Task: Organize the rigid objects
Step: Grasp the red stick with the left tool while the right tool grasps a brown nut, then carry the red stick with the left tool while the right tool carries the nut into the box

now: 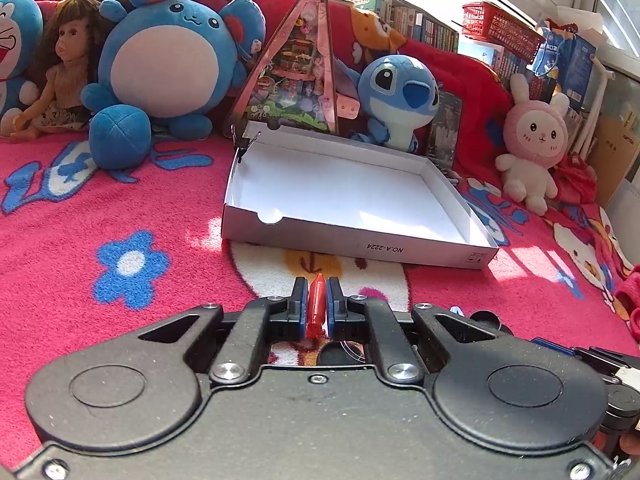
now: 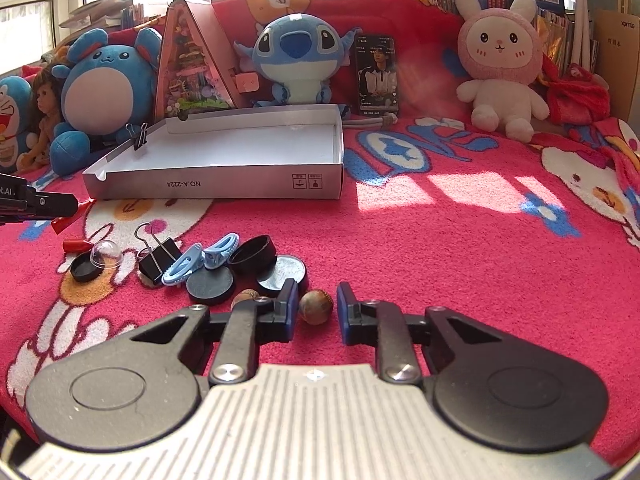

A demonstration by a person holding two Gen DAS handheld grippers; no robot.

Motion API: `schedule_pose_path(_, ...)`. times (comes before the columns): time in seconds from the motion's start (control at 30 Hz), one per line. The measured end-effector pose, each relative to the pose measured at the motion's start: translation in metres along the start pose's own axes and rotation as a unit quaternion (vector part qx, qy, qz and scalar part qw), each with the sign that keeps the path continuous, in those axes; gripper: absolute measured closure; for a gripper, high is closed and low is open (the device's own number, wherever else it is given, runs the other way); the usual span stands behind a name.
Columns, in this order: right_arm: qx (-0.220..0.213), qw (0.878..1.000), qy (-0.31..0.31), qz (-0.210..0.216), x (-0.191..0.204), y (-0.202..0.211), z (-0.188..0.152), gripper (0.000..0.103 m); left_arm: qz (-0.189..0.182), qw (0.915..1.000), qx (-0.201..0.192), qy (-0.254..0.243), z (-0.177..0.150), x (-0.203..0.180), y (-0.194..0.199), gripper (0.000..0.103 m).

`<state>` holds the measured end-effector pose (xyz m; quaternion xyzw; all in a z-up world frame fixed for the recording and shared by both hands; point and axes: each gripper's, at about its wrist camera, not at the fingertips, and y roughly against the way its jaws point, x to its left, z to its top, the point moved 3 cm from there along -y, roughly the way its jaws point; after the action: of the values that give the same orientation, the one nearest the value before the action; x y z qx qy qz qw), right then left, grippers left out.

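My left gripper [image 1: 317,296] is shut on a slim red plastic clip [image 1: 317,306] that stands upright between its blue pads, held over the blanket short of the white cardboard box [image 1: 360,246]. The box is open, with a black binder clip [image 1: 244,142] on its far-left corner. My right gripper [image 2: 318,306] sits low on the blanket, its pads closed against a brown round nut [image 2: 316,306]. Just beyond lie black round lids [image 2: 252,256], light blue clips [image 2: 200,262], a large black binder clip [image 2: 158,258] and a clear dome [image 2: 106,254].
Plush toys, a doll [image 1: 66,68] and a triangular picture box [image 1: 296,76] line the back behind the white box. A pink rabbit plush [image 2: 500,68] sits at the right. A second red clip [image 2: 76,245] lies at the left. The left gripper's tip [image 2: 40,204] enters from the left edge.
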<state>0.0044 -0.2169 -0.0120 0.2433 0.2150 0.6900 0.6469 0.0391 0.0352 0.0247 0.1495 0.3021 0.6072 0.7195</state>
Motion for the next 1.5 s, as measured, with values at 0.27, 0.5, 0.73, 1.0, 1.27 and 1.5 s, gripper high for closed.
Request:
schedule_pose_path(0.27, 0.001, 1.0, 0.005, 0.003, 0.002, 0.002, 0.001, 0.082, 0.008, 0.9999, -0.002, 0.008, 0.002, 0.01, 0.003, 0.094)
schedule_pose_path(0.5, 0.015, 1.0, 0.025, -0.009, 0.004, 0.0, -0.012, 0.065, 0.011, 0.9999, 0.006, 0.011, -0.001, 0.012, 0.001, 0.094)
schedule_pose_path(0.73, 0.013, 1.0, 0.027, 0.0, 0.006, 0.004, -0.007, 0.081, 0.011, 0.9998, 0.007, 0.016, 0.002, 0.012, 0.001, 0.094)
schedule_pose_path(1.0, 0.001, 1.0, 0.008, 0.015, -0.001, 0.003, 0.021, 0.081, 0.006, 0.9998, 0.009, 0.015, 0.017, 0.01, -0.006, 0.094)
schedule_pose_path(1.27, 0.023, 0.999, -0.024, 0.04, -0.008, -0.021, 0.058, 0.081, -0.011, 0.9993, 0.023, 0.026, 0.043, 0.007, -0.028, 0.094)
schedule_pose_path(1.5, 0.065, 0.995, -0.054, 0.06, -0.014, -0.053, 0.094, 0.081, -0.035, 0.9948, 0.071, 0.064, 0.072, 0.011, -0.064, 0.094)
